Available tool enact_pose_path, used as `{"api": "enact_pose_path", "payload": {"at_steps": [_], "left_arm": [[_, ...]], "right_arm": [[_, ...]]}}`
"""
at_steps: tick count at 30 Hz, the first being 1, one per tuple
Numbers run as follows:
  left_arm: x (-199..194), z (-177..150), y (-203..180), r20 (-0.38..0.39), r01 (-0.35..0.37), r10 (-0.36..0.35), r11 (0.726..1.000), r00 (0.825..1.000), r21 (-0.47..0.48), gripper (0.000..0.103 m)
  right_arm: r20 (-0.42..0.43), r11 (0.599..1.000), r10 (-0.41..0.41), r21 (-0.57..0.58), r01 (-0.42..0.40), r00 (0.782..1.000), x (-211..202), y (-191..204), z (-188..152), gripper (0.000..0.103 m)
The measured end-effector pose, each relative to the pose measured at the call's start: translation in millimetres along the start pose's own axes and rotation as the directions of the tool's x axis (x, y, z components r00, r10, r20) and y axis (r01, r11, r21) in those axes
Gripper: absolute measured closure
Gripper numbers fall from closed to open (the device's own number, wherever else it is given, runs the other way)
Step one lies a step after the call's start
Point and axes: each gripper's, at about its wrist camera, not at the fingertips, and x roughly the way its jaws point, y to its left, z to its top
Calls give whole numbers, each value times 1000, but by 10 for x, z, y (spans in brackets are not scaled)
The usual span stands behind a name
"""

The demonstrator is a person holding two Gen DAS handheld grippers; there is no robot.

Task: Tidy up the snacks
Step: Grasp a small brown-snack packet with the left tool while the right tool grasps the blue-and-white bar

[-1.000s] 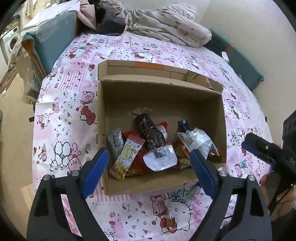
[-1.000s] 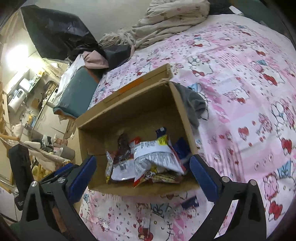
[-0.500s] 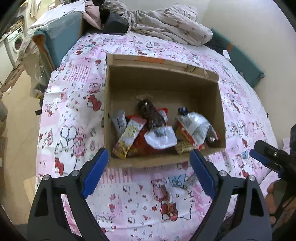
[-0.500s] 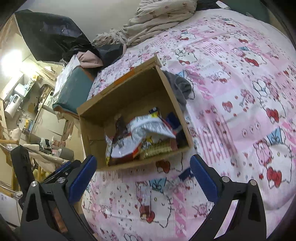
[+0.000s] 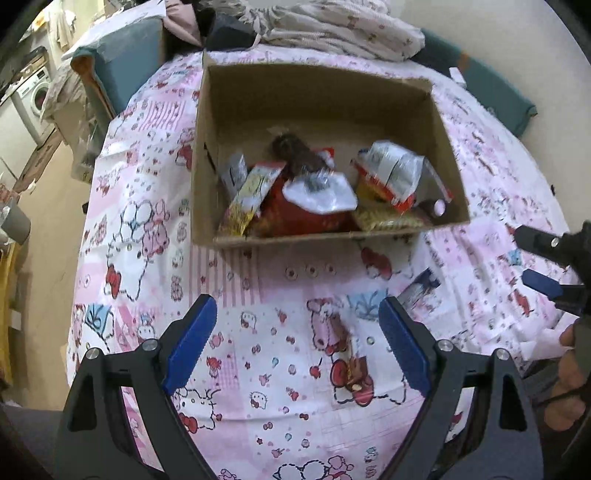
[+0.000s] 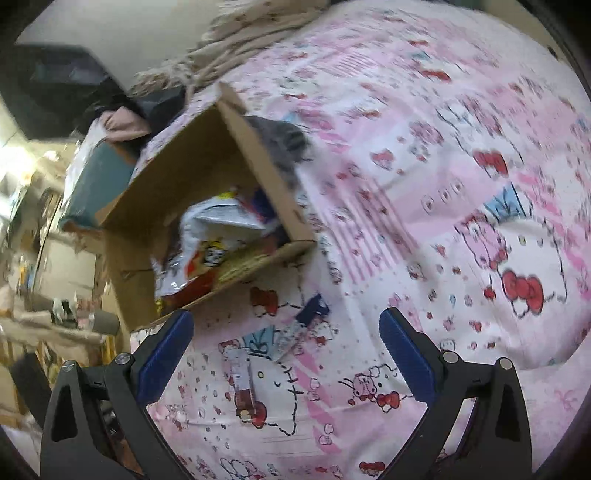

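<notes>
An open cardboard box (image 5: 207, 155) on the pink patterned bed holds several snack packets (image 5: 317, 192); it also shows in the right wrist view (image 6: 258, 158). Two flat snack packets lie on the sheet in front of it: a blue-ended one (image 6: 301, 328) (image 5: 421, 290) and a thin red-ended one (image 6: 243, 384) (image 5: 351, 354). My left gripper (image 5: 295, 343) is open and empty, above the sheet near the thin packet. My right gripper (image 6: 286, 343) is open and empty, above both loose packets; it shows at the right edge of the left wrist view (image 5: 535, 258).
A crumpled blanket (image 5: 332, 26) lies at the bed's far end. A teal cushion (image 5: 122, 62) and dark clothes sit beyond the box. A grey cloth (image 6: 288, 140) lies against the box's right side. The bed's left edge drops to the floor (image 5: 40, 206).
Both grippers have pulled back from the box toward the near part of the bed. They stay open. The loose packets on the sheet now lie between the fingers.
</notes>
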Motion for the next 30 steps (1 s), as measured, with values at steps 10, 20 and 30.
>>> {"api": "enact_pose_path", "payload": {"at_steps": [10,20,30], "left_arm": [[622,-353,-335,-206,78,-61,994,977,72,34],[853,-443,-447,-290,129,-89,984,953,122,91],[563,-384,-156,-248,91,-78,995,965,41,93]], "right_arm": [[-13,999,-23,44,24,1000,48,-143,2,0],[-56,998,-58,10,59,997,198,-81,-26,0],[-261,996,-15,79,37,965,941,-57,-107,41]]}}
